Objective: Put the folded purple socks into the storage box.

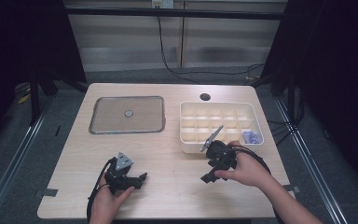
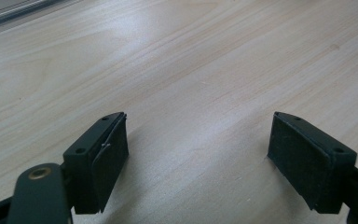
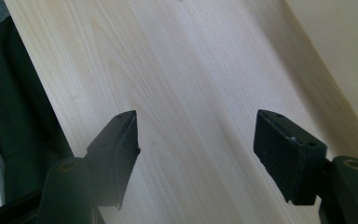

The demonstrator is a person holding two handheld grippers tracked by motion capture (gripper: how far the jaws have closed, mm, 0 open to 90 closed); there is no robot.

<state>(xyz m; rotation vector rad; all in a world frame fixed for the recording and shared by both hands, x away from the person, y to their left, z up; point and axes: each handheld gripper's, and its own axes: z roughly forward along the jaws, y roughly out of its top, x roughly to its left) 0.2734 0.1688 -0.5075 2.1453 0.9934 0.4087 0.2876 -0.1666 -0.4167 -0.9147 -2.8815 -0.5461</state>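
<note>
My left gripper [image 1: 137, 180] rests low over the front left of the wooden table [image 1: 168, 163], held by a hand, with a grey three-cornered plate on top. In the left gripper view its black pads [image 2: 103, 161] stand wide apart over bare wood, and the gripper [image 2: 196, 158] is open with nothing in it. My right gripper [image 1: 213, 169] is held just in front of the white compartment box [image 1: 185, 140]. In the right gripper view it [image 3: 196, 154] is open over bare wood, nothing between its pads [image 3: 286, 156].
A flat metal tray [image 1: 107, 126] with a small round piece at its centre lies at the back left. Small purple items [image 1: 251, 136] sit in the box's near right compartment. A cable hole [image 1: 205, 97] is behind the box. The box wall [image 3: 345, 56] shows close by in the right gripper view.
</note>
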